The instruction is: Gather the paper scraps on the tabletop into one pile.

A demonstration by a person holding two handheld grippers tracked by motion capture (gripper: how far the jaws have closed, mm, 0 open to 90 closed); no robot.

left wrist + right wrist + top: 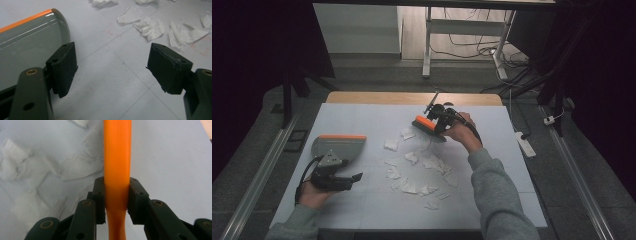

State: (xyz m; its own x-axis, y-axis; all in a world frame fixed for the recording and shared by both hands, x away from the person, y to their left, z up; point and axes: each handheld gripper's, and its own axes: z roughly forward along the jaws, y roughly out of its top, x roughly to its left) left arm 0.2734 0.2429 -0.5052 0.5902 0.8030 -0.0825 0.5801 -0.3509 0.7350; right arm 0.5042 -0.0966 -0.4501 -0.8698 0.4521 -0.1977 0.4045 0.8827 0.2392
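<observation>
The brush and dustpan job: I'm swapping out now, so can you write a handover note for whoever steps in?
Right tongs: shut on the orange brush, at the far side of the paper scraps.
Left tongs: open, holding nothing, beside the grey dustpan, which lies on the table left of the scraps.
Done: brush picked up.
Left: scraps lie scattered mid-table; none in the pan. Sweep them in.

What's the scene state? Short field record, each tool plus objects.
left tool: open, empty, beside the dustpan
right tool: shut on orange brush handle
dustpan: grey, orange edge, flat on table at left
brush: at far side of the scraps
paper scraps: white, torn, scattered mid-table
table: pale sheet
</observation>
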